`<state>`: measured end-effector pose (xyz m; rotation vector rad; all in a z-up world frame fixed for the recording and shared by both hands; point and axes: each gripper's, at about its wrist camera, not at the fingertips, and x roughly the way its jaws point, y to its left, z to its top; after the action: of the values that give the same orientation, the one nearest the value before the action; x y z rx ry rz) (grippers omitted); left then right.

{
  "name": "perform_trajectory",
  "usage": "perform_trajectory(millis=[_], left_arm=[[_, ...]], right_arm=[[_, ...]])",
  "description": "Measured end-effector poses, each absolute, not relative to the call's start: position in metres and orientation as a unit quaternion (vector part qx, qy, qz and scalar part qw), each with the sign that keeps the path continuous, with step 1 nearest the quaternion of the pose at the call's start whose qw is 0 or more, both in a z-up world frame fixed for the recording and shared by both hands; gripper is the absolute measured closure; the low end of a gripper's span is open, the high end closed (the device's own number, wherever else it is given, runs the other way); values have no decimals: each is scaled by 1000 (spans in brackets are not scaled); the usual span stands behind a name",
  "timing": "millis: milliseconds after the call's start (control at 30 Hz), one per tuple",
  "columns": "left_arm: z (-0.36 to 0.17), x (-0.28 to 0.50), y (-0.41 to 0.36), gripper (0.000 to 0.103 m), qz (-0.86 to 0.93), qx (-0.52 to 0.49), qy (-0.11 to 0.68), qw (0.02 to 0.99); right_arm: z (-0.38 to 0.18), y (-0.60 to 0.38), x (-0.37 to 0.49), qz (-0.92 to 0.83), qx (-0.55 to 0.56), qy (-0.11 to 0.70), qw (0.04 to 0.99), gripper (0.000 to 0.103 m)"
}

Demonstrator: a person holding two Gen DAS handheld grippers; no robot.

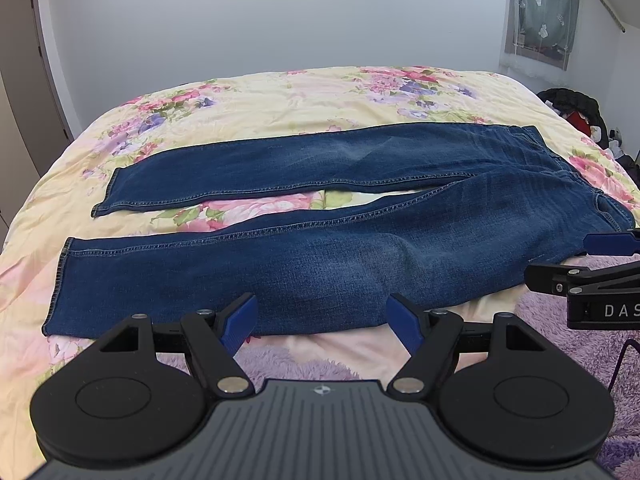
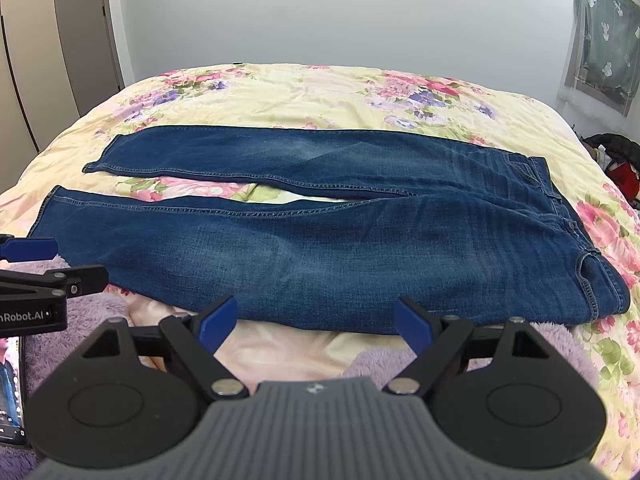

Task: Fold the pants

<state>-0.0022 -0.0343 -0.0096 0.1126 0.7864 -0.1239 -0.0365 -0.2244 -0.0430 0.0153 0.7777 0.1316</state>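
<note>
Two tongs — left tongs (image 1: 322, 320), right tongs (image 2: 316, 322) — both spread wide, jeans (image 1: 320, 256) flat just beyond, untouched

Two fisheye views, each from a camera mounted on a hand-held gripper, both looking forward and slightly down across a bed (image 1: 280, 92) from its near long edge toward the far wall.

The left wrist view sits near the jeans (image 1: 320, 256), toward their leg end, with the left gripper (image 1: 322, 320) low in frame.

The right wrist view sits just as near, toward their waist end, above the right gripper (image 2: 316, 322).

Both share the whole jeans, and each catches the other gripper at its edge.
</note>
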Motion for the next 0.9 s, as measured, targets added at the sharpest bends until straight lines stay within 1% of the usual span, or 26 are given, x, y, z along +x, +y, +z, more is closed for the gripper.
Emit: perform_trajectory(millis=[900], left_arm=[[-10,-4,-36,17,-61,54,383,920]], right_arm=[[-46,-225,-36,63,10,382,922,21]])
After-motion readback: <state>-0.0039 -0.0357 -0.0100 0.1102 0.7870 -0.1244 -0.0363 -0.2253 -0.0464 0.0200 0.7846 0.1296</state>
